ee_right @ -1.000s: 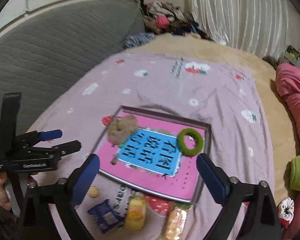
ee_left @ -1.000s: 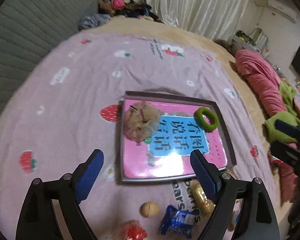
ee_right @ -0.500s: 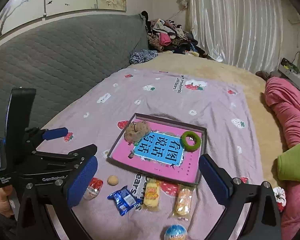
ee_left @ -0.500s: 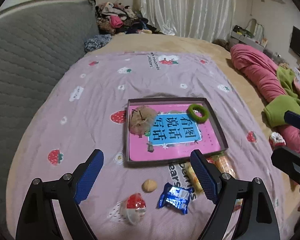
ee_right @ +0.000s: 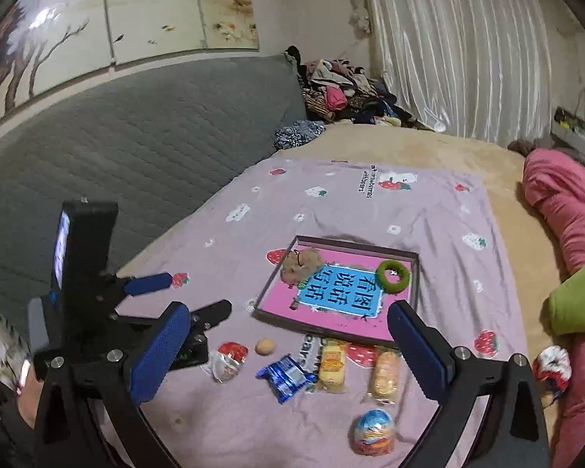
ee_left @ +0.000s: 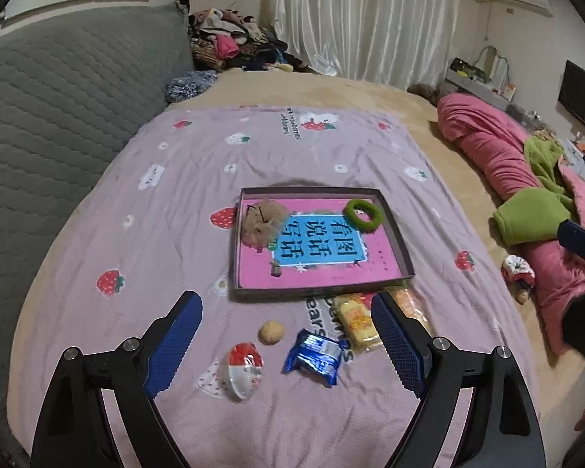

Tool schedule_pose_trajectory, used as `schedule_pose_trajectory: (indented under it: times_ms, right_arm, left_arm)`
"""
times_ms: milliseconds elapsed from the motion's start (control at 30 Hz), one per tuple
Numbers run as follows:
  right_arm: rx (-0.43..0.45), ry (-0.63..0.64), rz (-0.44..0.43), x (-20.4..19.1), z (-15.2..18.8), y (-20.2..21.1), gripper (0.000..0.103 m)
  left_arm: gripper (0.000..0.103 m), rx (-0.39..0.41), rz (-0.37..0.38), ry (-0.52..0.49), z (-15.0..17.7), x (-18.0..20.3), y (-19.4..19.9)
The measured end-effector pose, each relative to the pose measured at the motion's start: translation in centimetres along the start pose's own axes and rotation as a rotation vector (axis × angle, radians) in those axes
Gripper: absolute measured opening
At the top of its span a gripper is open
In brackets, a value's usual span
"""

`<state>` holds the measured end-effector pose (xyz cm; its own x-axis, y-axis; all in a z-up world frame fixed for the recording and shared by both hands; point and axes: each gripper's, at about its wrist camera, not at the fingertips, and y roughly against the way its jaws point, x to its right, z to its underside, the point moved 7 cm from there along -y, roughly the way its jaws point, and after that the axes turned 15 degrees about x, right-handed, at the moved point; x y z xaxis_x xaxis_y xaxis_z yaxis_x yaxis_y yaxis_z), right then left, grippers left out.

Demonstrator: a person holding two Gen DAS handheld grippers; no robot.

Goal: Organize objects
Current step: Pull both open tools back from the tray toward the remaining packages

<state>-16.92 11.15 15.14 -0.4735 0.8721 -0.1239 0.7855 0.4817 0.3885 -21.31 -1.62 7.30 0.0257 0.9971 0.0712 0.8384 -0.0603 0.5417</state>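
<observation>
So far only part of the tidying is showing as done: the shallow grey tray (ee_left: 403, 257) is sitting on the lilac strawberry-print blanket (ee_left: 144, 234) on the bed, already holding a pink picture book (ee_left: 319, 249), a beige fluffy hair scrunchie (ee_left: 262, 221) at its left end and a green ring-shaped hair tie (ee_left: 362, 215) at its far right corner. Still lying loose on the blanket in front of the tray are a walnut (ee_left: 271, 331), a blue snack packet (ee_left: 312, 357), a red-and-white egg-shaped capsule (ee_left: 242, 364), two yellow wrapped cakes (ee_right: 332, 364) and (ee_right: 386, 374), and a blue-topped egg-shaped capsule (ee_right: 373, 431) nearest the right camera, so by my reading most of the sorting is remaining. Neither tool is carrying anything: the left gripper (ee_left: 286, 337) is hanging over the snacks with its blue fingers (ee_left: 175, 343) standing wide apart, and the right gripper (ee_right: 288, 355) is likewise showing its fingers (ee_right: 158, 355) spread and empty. Compared with a second ago, both cameras are sitting higher and further back from the tray, so the tray is looking smaller, the whole snack row is coming into sight, and the wall pictures and curtains are now filling the top of each view; the objects themselves are lying where they were.
</observation>
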Motion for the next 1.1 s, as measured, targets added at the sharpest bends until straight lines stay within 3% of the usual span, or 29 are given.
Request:
schedule_pose_trajectory:
  times_ms: [100, 233, 333, 600, 800, 1100]
  right_arm:
    - [0.017, 0.050, 0.029, -0.2, 0.2, 1.5, 0.102]
    - [0.001, 0.022, 0.009, -0.6, 0.0, 2.9, 0.102]
    - [0.045, 0.040, 0.037, -1.0, -0.6, 4.0, 0.102]
    - [0.069, 0.103, 0.078, -1.6, 1.0, 4.4, 0.102]
    - [0.092, 0.048, 0.054, -1.1, 3.0, 4.3, 0.102]
    - [0.110, 0.130, 0.149, 0.2, 5.2, 3.4, 0.102]
  left_arm:
    - [0.089, 0.001, 0.010, 0.001, 0.5, 0.3, 0.6]
    - [0.089, 0.000, 0.020, -0.011, 0.4, -0.2, 1.2]
    - [0.089, 0.015, 0.045, 0.012, -0.2, -0.7, 1.9]
    - [0.089, 0.034, 0.084, 0.070, 0.4, -2.0, 3.7]
    - [0.089, 0.087, 0.027, -0.017, 2.1, -2.2, 4.5]
    - [0.089, 0.088, 0.032, -0.015, 4.6, -2.8, 3.5]
